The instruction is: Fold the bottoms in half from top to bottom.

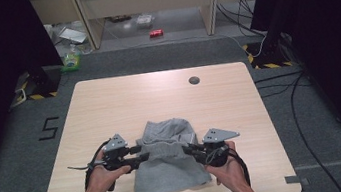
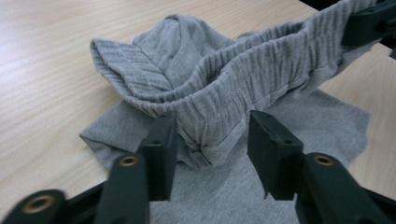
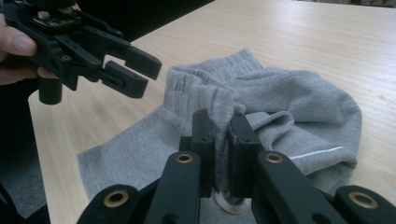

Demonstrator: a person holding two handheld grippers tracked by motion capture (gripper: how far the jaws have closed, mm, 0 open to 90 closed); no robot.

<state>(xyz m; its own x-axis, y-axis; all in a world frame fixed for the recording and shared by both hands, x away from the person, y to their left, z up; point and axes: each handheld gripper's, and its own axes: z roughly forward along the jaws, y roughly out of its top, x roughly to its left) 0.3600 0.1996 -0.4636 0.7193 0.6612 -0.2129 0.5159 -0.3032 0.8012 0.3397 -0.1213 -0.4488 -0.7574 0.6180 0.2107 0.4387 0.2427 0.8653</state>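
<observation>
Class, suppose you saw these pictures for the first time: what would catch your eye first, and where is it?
A crumpled grey garment lies at the near edge of the wooden table. The right hand-held gripper pinches its ribbed waistband. The left hand-held gripper has its jaws open around the other end.
</observation>
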